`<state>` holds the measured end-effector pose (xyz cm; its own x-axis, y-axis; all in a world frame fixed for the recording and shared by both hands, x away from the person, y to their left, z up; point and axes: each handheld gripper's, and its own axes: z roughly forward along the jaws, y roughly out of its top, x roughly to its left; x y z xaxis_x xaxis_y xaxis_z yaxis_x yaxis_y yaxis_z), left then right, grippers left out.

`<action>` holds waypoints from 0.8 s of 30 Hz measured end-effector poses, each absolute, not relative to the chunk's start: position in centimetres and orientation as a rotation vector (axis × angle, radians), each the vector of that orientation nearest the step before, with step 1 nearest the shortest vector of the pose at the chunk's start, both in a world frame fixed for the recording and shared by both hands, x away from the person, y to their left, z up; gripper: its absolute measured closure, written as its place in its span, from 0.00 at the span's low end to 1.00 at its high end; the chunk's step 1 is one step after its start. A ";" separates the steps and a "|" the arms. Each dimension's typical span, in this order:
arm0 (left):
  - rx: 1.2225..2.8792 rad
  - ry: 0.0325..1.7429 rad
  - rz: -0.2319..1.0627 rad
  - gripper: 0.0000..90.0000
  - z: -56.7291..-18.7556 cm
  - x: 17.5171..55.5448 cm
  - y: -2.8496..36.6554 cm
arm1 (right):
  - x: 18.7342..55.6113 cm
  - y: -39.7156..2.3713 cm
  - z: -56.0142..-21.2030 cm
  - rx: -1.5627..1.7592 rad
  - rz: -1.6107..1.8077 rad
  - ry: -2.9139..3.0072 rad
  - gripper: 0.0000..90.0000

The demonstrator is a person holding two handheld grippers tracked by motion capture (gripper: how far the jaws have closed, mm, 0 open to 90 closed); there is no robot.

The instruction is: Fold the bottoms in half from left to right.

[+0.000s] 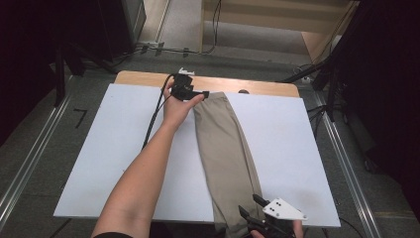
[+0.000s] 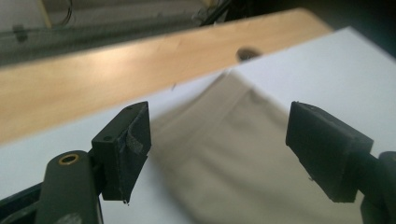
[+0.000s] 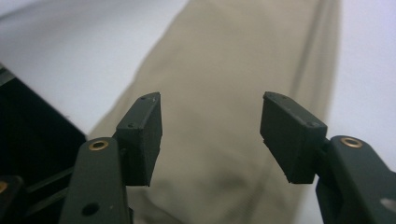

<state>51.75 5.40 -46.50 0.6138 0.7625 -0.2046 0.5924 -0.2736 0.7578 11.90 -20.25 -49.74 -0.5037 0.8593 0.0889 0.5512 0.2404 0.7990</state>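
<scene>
Folded khaki trousers (image 1: 225, 148) lie lengthwise, centre of frame, on white board (image 1: 287, 144). My left gripper (image 1: 198, 94) at their upper end, jaws apart, empty. My right gripper (image 1: 255, 210) at lower end, jaws apart, nothing clamped.

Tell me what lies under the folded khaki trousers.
The khaki trousers lie on a white board over a wooden table. Anything beneath the cloth itself is covered.

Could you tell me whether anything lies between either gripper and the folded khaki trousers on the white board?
Nothing visible does. The left gripper hangs open by the far end of the khaki trousers, and the right gripper is open over their near end. Only bare white board lies around them.
</scene>
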 end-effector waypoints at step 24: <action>2.117 1.108 0.229 0.97 -50.2 51.5 4.2 | 14.4 -14.8 -52.0 1.189 1.005 2.320 0.95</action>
<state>51.51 4.18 -50.24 0.6138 0.7719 -0.1653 0.6429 -0.3674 0.6721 14.36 -14.85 -52.05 -0.5888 0.8082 0.0141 0.5631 0.3976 0.7244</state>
